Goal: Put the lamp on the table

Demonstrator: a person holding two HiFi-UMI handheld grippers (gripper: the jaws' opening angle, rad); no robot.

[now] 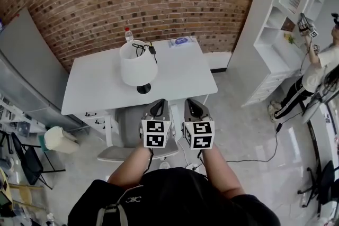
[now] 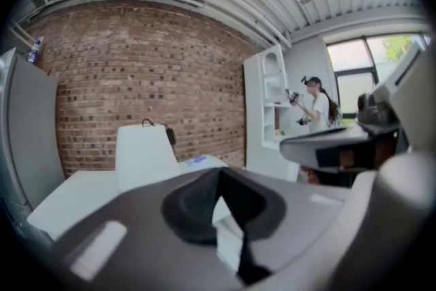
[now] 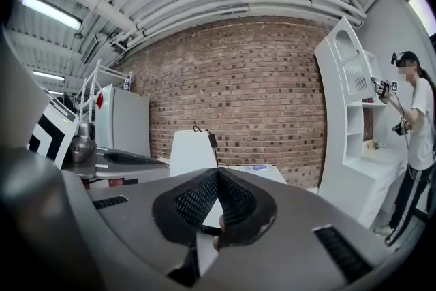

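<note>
The lamp (image 1: 139, 63), with a white shade and a black base, stands upright on the white table (image 1: 180, 74); its black cord and plug lie across the top of the shade. The lamp also shows ahead in the left gripper view (image 2: 142, 157) and in the right gripper view (image 3: 193, 153). My left gripper (image 1: 159, 107) and right gripper (image 1: 195, 106) hang side by side in front of the table's near edge, clear of the lamp. The jaws of both meet at the tips with nothing between them.
A grey chair (image 1: 130, 132) stands under the table's near edge, below the grippers. On the table's far side are a bottle (image 1: 127, 34) and a blue-white packet (image 1: 181, 41). There is a grey cabinet (image 1: 26, 66) at left, a white shelf unit (image 1: 286, 24) with a person (image 1: 318, 71) at right, and a cable (image 1: 254, 159) on the floor.
</note>
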